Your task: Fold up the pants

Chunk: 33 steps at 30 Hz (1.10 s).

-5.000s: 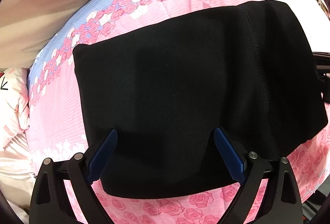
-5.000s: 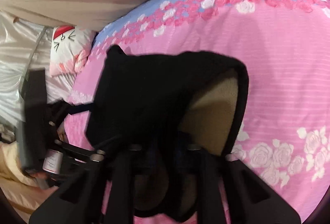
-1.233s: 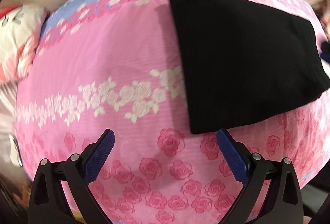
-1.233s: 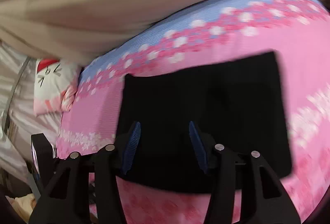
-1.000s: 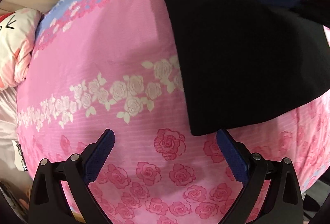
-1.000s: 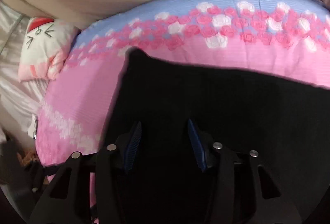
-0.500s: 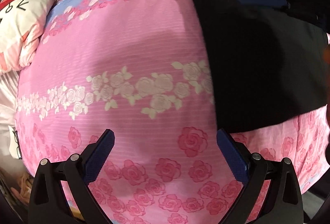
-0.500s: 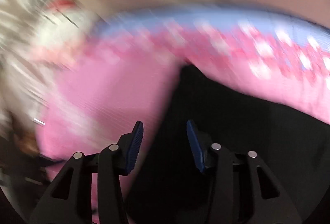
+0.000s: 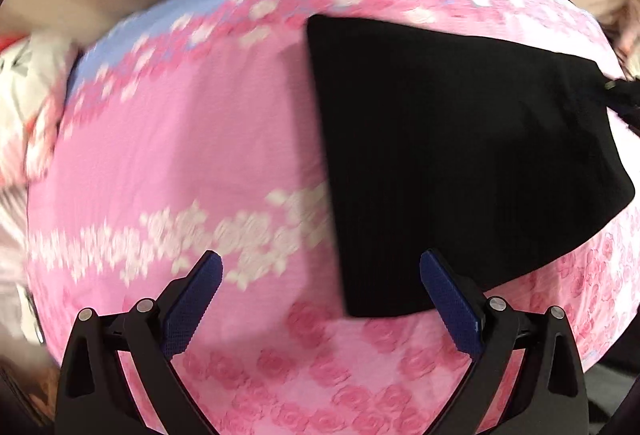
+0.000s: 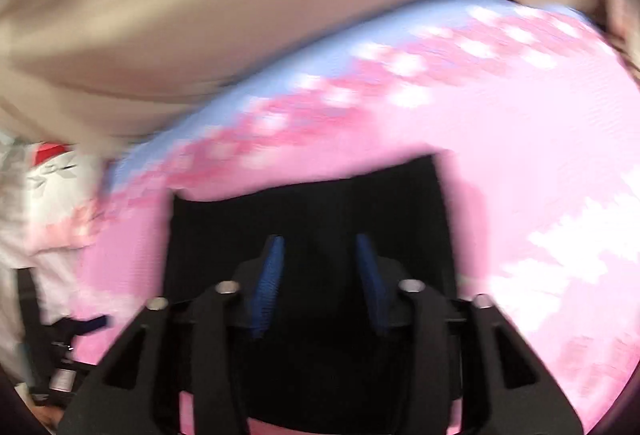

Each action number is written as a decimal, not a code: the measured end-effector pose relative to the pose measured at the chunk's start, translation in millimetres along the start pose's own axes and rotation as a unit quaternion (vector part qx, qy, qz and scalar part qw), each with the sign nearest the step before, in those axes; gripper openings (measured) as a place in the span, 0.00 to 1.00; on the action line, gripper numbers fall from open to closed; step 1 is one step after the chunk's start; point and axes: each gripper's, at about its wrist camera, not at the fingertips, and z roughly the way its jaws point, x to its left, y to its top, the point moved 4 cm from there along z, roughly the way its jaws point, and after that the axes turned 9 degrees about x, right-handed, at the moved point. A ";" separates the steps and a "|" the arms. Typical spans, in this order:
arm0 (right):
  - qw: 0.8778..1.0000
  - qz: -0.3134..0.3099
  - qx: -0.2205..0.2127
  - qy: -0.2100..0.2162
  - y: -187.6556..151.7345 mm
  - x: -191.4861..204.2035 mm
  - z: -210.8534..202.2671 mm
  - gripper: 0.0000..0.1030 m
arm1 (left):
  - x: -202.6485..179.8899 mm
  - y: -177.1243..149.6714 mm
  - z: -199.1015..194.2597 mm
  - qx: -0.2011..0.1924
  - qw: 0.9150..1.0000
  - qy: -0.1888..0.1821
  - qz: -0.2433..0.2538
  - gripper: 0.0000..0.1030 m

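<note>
— What did the left wrist view show?

— The left gripper point(image 9: 320, 275), black-armed with blue ribbed pads, stood wide open and held nothing. Under it lay the pink bedspread printed with roses and a pale blue band point(image 9: 192, 163). The folded black pants point(image 9: 460, 155) rested flat on that spread, ahead of the gripper and off to its right, their near corner just ahead of the right pad point(image 9: 448, 299). Whether pad and cloth touched could not be told. At the far right edge a dark piece of the other tool showed beside the pants. A white cushion with red marks point(image 9: 28, 107) sat far out to the left, blurred.

— And the right wrist view?

— It was smeared with motion. The right gripper point(image 10: 320, 267) hung over the same black pants point(image 10: 312, 203), which filled the space under and ahead of its blue pads. The jaws, which had just been opening a little, stood partly apart with a gap between them; nothing was clamped. Beige fabric point(image 10: 240, 15) rose beyond the spread's far edge.
</note>
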 end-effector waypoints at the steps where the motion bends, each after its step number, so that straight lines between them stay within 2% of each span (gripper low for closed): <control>1: 1.000 0.002 0.023 -0.013 -5.2 -15.6 14.0 0.26 | -7.5 3.4 4.1 0.004 1.000 0.004 0.008 0.95; 2: 1.000 0.001 0.011 -0.005 -7.3 -24.0 7.9 0.24 | -17.0 6.8 10.3 0.012 1.000 0.006 0.018 0.95; 3: 1.000 0.009 0.007 0.000 -7.2 -24.2 -2.6 0.26 | -21.0 9.4 14.3 0.015 1.000 0.008 0.023 0.95; 5: 0.999 0.023 -0.033 0.005 -7.2 -22.4 -28.9 0.31 | -30.3 13.6 16.7 0.013 0.999 0.022 0.040 0.95; 6: 0.999 0.019 -0.042 0.006 -10.3 -24.7 -33.2 0.44 | -35.4 15.7 16.4 0.009 0.998 0.029 0.047 0.95; 7: 0.999 0.014 -0.031 -0.009 -13.8 -31.9 -27.9 0.48 | -38.7 15.3 16.7 0.009 0.998 0.028 0.049 0.95; 8: 0.999 0.014 0.002 -0.048 -18.7 -41.7 -14.0 0.48 | -40.7 16.2 18.8 0.014 0.999 0.025 0.046 0.95; 9: 0.998 0.027 0.021 -0.050 -24.0 -50.2 -8.4 0.48 | -41.4 14.9 20.3 0.018 0.999 0.022 0.043 0.95; 10: 0.999 0.048 0.006 -0.026 -27.8 -53.8 -16.8 0.48 | -42.4 15.8 22.5 0.024 0.999 0.019 0.041 0.95; 12: 0.998 0.061 -0.022 -0.019 -32.4 -59.1 -40.2 0.48 | -44.5 19.2 21.9 0.024 0.998 0.026 0.045 0.95; 14: 0.997 0.056 -0.043 -0.022 -37.4 -53.8 -59.3 0.48 | -46.7 18.1 18.7 0.019 0.998 0.029 0.049 0.95; 17: 0.998 0.022 -0.048 -0.020 -44.9 -29.0 -68.1 0.48 | -48.6 15.7 17.6 0.020 0.998 0.025 0.046 0.95; 20: 1.000 -0.002 -0.011 -0.012 -52.4 -12.8 -44.3 0.42 | -49.0 14.9 15.1 0.017 0.998 0.024 0.048 0.95; 24: 0.999 0.010 0.022 -0.043 -71.8 -23.5 -16.5 0.36 | -46.4 14.2 13.7 0.014 0.998 0.022 0.050 0.95; 27: 0.998 0.046 0.033 -0.022 -76.0 -43.1 -8.9 0.41 | -41.8 9.5 13.3 0.013 0.998 0.019 0.050 0.95; 29: 0.997 0.069 0.040 -0.011 -73.9 -45.5 -17.8 0.41 | -37.2 5.4 12.8 0.014 0.998 0.020 0.050 0.95; 32: 0.993 0.114 0.013 0.016 -74.2 -57.9 -39.0 0.41 | -26.1 1.0 8.7 0.009 0.999 0.014 0.042 0.95; 33: 0.991 0.132 0.015 0.033 -77.1 -64.1 -41.1 0.42 | -17.4 -1.0 6.1 0.005 0.999 -0.002 0.034 0.95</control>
